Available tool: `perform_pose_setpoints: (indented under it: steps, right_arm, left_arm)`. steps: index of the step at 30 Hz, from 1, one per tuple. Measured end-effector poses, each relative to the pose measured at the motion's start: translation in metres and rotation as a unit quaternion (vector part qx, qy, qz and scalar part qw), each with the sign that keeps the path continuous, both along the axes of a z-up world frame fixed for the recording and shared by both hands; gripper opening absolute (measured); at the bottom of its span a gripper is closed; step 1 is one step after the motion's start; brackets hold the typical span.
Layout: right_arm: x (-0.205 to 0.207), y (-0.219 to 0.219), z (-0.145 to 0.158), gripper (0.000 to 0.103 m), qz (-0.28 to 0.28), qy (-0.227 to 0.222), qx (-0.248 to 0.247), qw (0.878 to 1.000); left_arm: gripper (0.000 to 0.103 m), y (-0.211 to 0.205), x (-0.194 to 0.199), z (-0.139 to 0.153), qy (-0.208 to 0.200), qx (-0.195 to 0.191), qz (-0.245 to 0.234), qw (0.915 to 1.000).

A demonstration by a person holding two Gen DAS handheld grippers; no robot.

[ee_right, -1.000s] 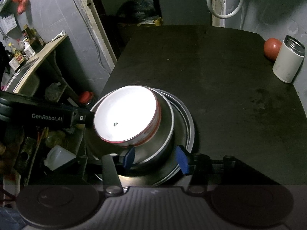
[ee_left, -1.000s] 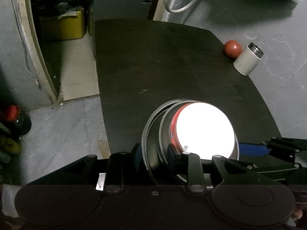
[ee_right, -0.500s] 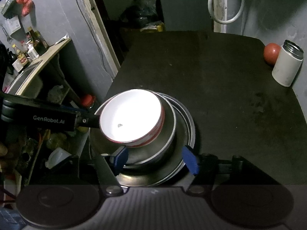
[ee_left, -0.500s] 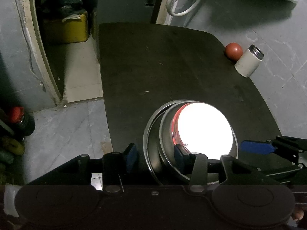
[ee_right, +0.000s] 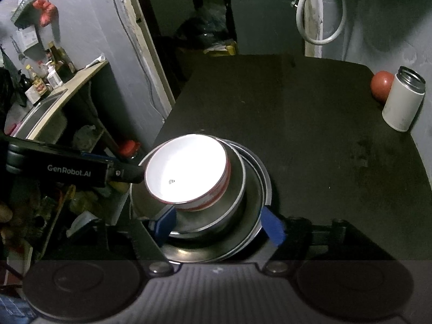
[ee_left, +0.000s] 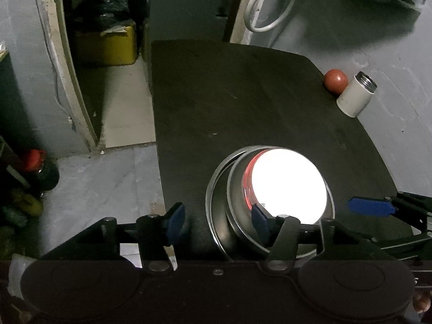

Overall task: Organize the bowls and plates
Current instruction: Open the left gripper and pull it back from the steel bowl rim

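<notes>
The stacking appears to be complete. A white bowl (ee_right: 186,170) with a red band is sitting inside a steel bowl (ee_right: 232,205), and the steel bowl is sitting on a steel plate (ee_right: 259,178) at the near left corner of the black table (ee_right: 310,135). No other plate or bowl is showing on the table in either view, so, as a judgement, little is remaining beyond releasing the stack and clearing both tools.

Working from left to right:

1. The left gripper (ee_left: 217,221) is standing with its jaws apart and holding nothing. Its left blue pad (ee_left: 175,220) is lying over bare table just outside the plate rim. Its right pad is lying over the near wall of the steel bowl, just beside the white bowl. The plate rim is therefore lying between the two pads. Whether the right pad is touching the metal cannot be told, because glare is washing out the white bowl.

2. The right gripper (ee_right: 220,225) is also standing with its jaws apart, gripping nothing. The near side of the stack is lying between its pads: one pad is hanging over the steel bowl's near rim, the other just outside the plate edge.

3. At the far right edge of the table, a red ball (ee_right: 380,85) and a white flask (ee_right: 403,100) are standing side by side, well apart from the stack.
</notes>
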State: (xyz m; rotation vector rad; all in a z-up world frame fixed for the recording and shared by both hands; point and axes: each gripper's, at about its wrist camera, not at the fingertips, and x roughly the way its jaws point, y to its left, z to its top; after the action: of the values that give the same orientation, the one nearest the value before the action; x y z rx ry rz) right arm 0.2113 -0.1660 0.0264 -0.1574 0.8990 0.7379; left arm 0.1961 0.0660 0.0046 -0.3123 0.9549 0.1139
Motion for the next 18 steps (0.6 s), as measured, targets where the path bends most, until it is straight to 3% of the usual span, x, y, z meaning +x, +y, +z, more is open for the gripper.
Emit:
perform_pose_setpoints:
  steps: [18]
  right_arm:
    - [-0.006, -0.034, 0.012, 0.091, 0.025, -0.026, 0.036, 0.999]
  left_arm:
    - [0.077, -0.017, -0.020, 0.019, -0.033, 0.018, 0.047, 0.9982]
